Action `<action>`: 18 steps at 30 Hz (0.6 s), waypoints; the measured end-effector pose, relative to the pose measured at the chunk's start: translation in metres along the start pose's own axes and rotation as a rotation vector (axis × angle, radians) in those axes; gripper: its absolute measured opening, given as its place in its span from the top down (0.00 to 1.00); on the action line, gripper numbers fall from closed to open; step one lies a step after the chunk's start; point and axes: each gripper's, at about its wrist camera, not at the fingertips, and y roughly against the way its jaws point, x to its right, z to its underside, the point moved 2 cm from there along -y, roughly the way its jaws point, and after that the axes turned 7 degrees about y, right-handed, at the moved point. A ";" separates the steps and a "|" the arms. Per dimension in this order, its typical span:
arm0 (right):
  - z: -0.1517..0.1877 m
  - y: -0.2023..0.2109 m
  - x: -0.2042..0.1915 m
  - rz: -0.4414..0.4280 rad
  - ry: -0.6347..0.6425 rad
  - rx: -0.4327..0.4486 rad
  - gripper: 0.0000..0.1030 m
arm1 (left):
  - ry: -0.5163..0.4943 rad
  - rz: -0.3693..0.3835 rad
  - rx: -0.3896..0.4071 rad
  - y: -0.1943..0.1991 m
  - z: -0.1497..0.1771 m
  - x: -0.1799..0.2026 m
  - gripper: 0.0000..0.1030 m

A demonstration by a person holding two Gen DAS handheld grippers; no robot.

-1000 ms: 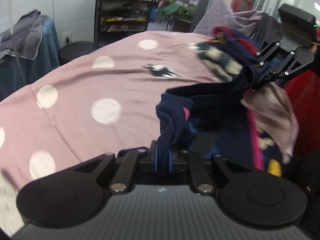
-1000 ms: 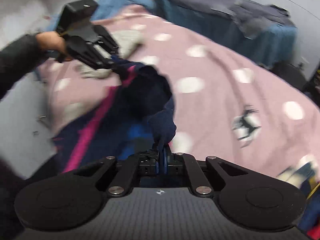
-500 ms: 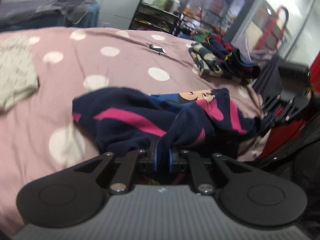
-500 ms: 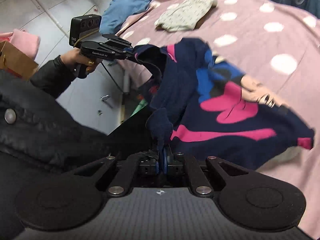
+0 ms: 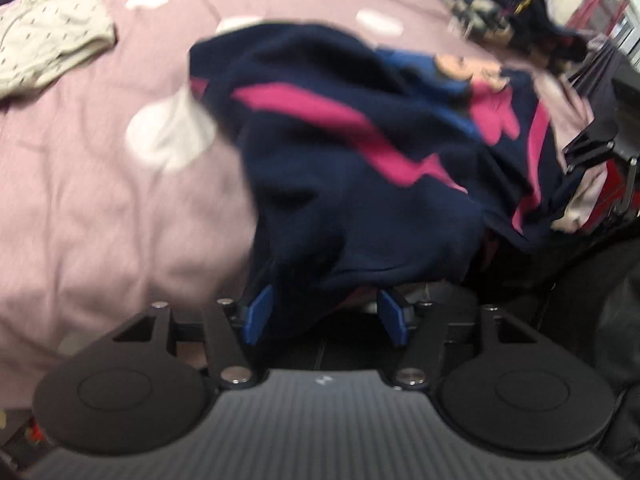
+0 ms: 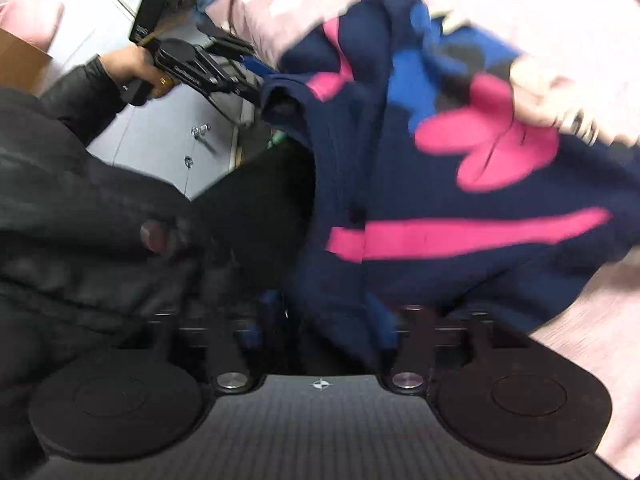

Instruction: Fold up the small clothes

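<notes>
Garment: I see a navy sweater [image 5: 360, 184] with pink stripes and a cartoon print, lying crumpled on the pink dotted bedspread [image 5: 100, 208] at its near edge, partly hanging over that edge toward me.
Left gripper [image 5: 326, 314]: I read its jaws as opening; the blue pads [image 5: 258, 312] stand apart on either side of the sweater's near hem, and cloth hangs loose between them without being pinched.
Right gripper [image 6: 320, 320]: its jaws are opening and stand wide; the sweater's near edge drapes down between the fingers, and the pads do not press on it as far as the blur allows.
Left gripper seen from the right wrist view: its fingertips sit at the sweater's folded corner at the bed's edge, held by a hand [image 6: 132, 68] in a dark sleeve.
Other cloth: a cream speckled garment [image 5: 48, 52] lies well apart near the bedspread's far left; a pile of dark clothes [image 5: 504, 28] lies at its far right.
Image quality: both views are motion-blurred.
</notes>
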 end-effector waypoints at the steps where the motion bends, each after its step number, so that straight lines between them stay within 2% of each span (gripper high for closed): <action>1: -0.001 0.005 0.001 0.007 -0.006 0.013 0.23 | 0.005 0.002 0.002 0.006 0.000 0.002 0.44; 2: -0.005 0.014 0.000 0.021 0.010 0.037 0.36 | 0.003 0.016 0.026 0.016 0.000 0.005 0.42; 3: -0.008 0.024 -0.001 0.029 0.033 0.066 0.39 | -0.002 0.039 0.067 0.026 -0.001 0.010 0.39; 5: -0.019 0.047 -0.005 0.058 0.076 0.147 0.39 | -0.016 0.075 0.166 0.046 -0.009 0.025 0.25; 7: -0.032 0.058 -0.004 0.124 0.098 0.211 0.39 | -0.052 0.133 0.250 0.050 -0.020 0.046 0.23; 9: -0.044 0.054 -0.002 0.169 0.119 0.243 0.39 | -0.071 0.168 0.281 0.036 -0.034 0.066 0.23; 10: -0.048 0.049 0.000 0.172 0.116 0.251 0.39 | -0.067 0.176 0.289 0.024 -0.039 0.073 0.24; 12: -0.044 0.044 0.007 0.177 0.091 0.255 0.38 | -0.050 0.171 0.234 -0.008 -0.045 0.077 0.29; 14: -0.044 0.033 0.011 0.194 0.083 0.245 0.39 | -0.027 0.059 0.144 -0.035 -0.040 0.069 0.43; 15: -0.043 0.031 0.011 0.213 0.087 0.236 0.39 | -0.013 0.002 0.131 -0.040 -0.034 0.062 0.47; 16: -0.040 0.031 0.012 0.237 0.089 0.227 0.38 | 0.010 0.007 0.164 -0.035 -0.027 0.054 0.52; 17: -0.031 0.034 0.012 0.261 0.092 0.220 0.37 | 0.070 0.024 0.180 -0.028 -0.021 0.044 0.51; 18: -0.023 0.039 0.013 0.298 0.093 0.209 0.36 | 0.131 0.002 0.170 -0.023 -0.013 0.034 0.52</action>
